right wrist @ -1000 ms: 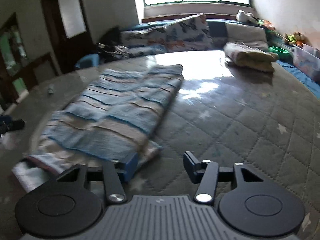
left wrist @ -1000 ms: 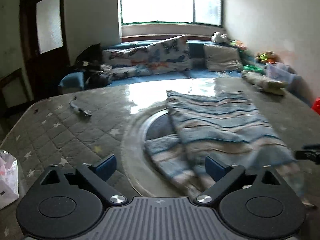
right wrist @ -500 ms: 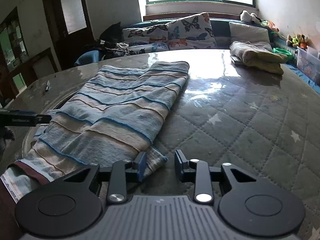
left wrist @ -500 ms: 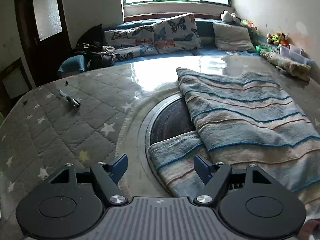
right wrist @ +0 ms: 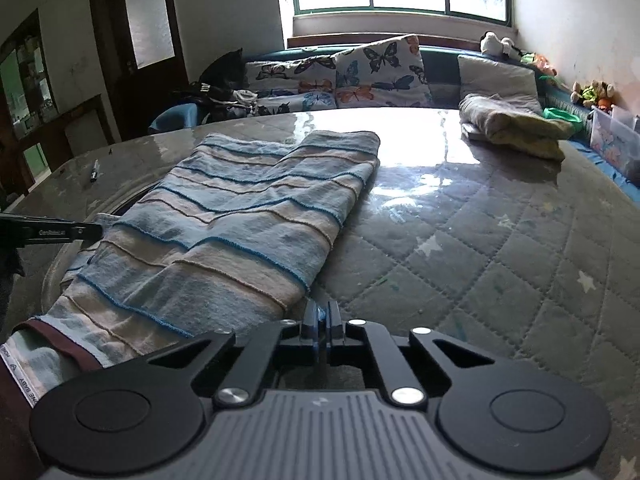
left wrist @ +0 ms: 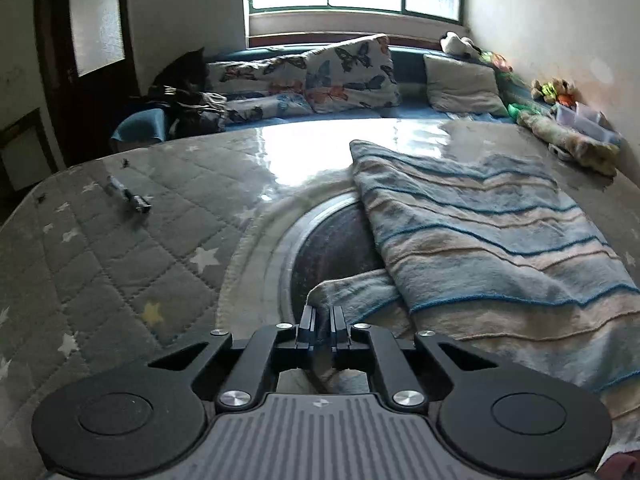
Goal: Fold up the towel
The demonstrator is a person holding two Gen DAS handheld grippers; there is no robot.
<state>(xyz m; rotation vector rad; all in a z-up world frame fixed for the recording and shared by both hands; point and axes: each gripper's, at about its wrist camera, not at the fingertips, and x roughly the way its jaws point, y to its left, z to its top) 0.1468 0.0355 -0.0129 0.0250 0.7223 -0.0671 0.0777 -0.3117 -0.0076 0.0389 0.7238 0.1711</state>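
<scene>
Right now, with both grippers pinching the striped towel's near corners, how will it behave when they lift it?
The striped towel looks soft and already lies in wrinkled layers, so it will probably sag and drape between the left gripper and the right gripper rather than hold shape. Its fuzzy pile suggests it should not slip easily from the fingers. It looks light, though the far end may drag across the glossy tabletop.

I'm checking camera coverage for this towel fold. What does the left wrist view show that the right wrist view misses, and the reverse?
Only the left wrist view shows the left gripper, jaws shut on the towel's near left corner, and the dark round inset.

Only the right wrist view shows the right gripper shut at the near right corner, and the red-trimmed hem.

Both show the striped towel, marker and butterfly cushions.
</scene>
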